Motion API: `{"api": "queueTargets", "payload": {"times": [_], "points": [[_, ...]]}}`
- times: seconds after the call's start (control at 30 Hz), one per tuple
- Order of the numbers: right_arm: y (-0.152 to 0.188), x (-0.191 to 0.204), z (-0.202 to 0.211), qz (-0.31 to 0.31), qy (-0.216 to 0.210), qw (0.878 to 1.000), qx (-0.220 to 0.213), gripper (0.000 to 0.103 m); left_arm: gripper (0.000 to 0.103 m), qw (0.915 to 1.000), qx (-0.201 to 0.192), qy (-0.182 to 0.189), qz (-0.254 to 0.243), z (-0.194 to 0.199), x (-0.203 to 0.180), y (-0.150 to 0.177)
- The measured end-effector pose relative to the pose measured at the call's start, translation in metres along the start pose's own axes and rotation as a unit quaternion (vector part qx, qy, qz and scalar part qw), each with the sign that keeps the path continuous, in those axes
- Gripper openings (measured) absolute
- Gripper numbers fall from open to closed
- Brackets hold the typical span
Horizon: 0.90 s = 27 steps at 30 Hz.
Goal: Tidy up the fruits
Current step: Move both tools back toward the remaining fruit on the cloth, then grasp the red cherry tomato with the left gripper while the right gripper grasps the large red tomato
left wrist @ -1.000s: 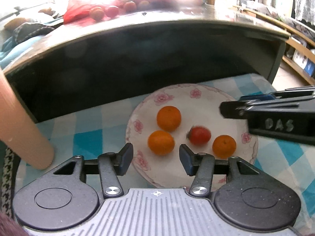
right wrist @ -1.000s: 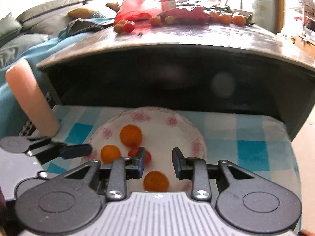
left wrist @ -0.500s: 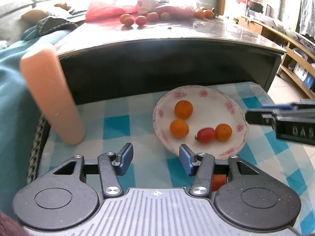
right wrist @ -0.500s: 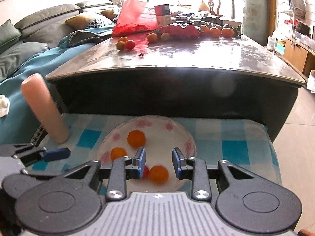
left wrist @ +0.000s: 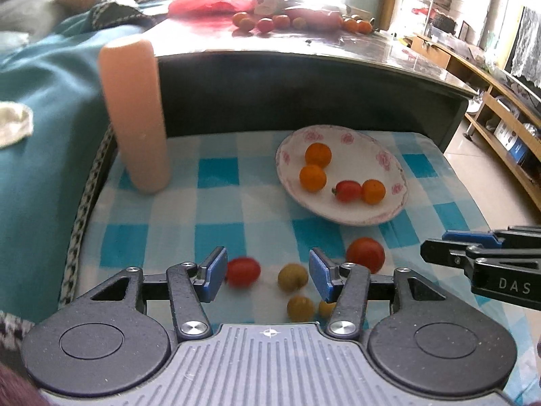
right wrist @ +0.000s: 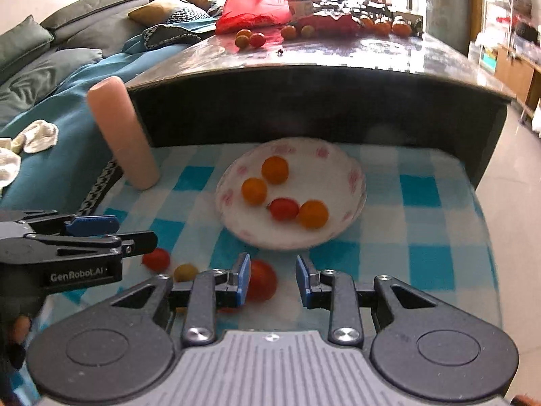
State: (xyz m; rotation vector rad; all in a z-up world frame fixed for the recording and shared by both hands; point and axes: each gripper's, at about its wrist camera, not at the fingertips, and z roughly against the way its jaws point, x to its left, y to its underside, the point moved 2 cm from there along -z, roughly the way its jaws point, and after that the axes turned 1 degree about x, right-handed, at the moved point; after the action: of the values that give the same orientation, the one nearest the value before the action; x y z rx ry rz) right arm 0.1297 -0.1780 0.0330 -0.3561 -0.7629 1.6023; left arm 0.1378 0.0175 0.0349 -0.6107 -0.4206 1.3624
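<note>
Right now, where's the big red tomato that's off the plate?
In the left wrist view the big tomato lies on the checked cloth, just below the plate and right of the left gripper. In the right view it sits at the right gripper's left finger.

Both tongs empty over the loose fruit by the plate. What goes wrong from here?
1. The big tomato sits against one finger of the right tongs, not centred between the fingers; closing now would likely shove it away.
2. The yellow fruits and cherry tomato lie loose and close together on the checked cloth; a nudge could roll one off.
3. The plate looks shallow; a dropped fruit may bounce out.
</note>
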Motion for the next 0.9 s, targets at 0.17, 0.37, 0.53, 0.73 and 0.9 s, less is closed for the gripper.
{"api": "queueTargets", "payload": {"times": [0.17,0.37,0.53,0.73,0.9], "points": [[0.013,0.004,0.002,-0.003,-0.002,1.000,0.015,0.044,0.063,0.9998,0.013,-0.004,0.017,-0.005,0.017,0.002],[0.014,0.002,-0.017,-0.006,-0.006,0.999,0.043,0.044,0.063,0.9992,0.038,0.007,0.002,-0.020,0.016,0.012],[0.025,0.006,-0.027,0.018,-0.019,0.997,0.069,0.045,0.063,0.9982,0.050,0.022,-0.026,-0.024,0.007,0.019],[0.028,-0.002,-0.032,0.022,-0.023,0.997,0.070,0.045,0.063,0.9980,0.046,0.025,-0.036,-0.025,0.007,0.020],[0.023,-0.009,-0.041,0.006,-0.024,0.998,0.059,0.045,0.064,0.9984,0.044,0.020,-0.030,-0.028,0.015,0.015]]}}
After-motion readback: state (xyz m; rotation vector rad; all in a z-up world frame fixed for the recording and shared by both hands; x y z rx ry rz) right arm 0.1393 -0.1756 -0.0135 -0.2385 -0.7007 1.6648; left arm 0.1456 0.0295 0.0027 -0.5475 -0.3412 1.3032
